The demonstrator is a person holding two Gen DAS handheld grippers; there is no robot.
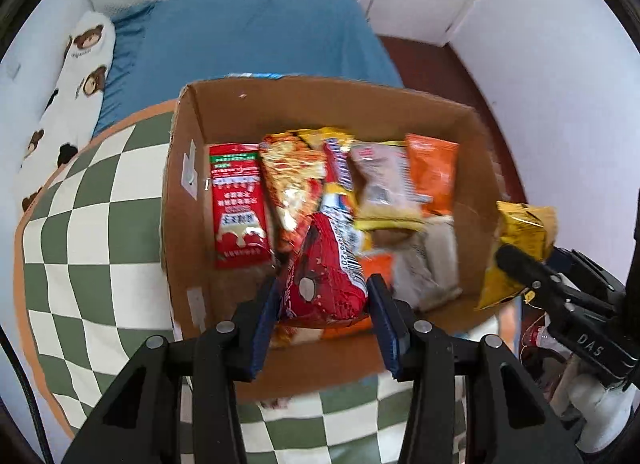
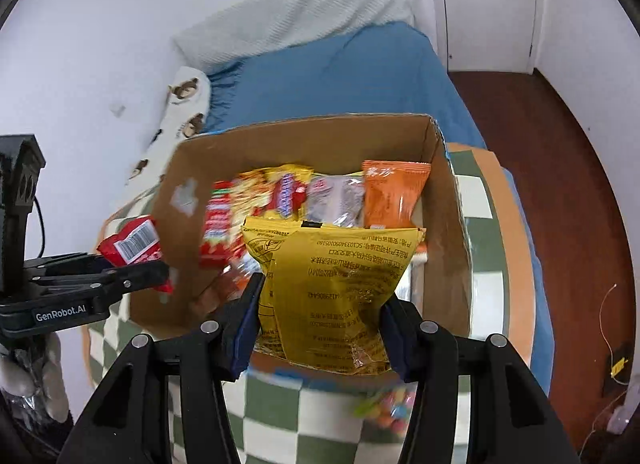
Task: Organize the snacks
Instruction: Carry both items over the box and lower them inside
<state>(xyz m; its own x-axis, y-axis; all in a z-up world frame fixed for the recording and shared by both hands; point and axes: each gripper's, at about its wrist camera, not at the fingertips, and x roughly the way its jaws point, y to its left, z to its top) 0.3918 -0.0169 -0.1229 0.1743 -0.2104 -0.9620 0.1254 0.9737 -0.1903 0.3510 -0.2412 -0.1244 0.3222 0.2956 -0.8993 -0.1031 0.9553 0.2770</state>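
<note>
Crinkly red foil snack packet (image 1: 320, 284), lower centre, is sitting clamped in left hand-held gripper (image 1: 322, 304); right hand-held gripper (image 2: 320, 304) is pinching light, slippery yellow plastic snack bag (image 2: 332, 288) mid-body.

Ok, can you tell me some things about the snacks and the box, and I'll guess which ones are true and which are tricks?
1. The left gripper holds a red packet. True.
2. The right gripper holds a blue packet. False: it holds a yellow bag.
3. The cardboard box has no snacks inside. False: several packets lie in it, among them an orange packet.
4. The box sits on a green and white checkered cloth. True.
5. The bed sheet behind the box is blue. True.
</note>
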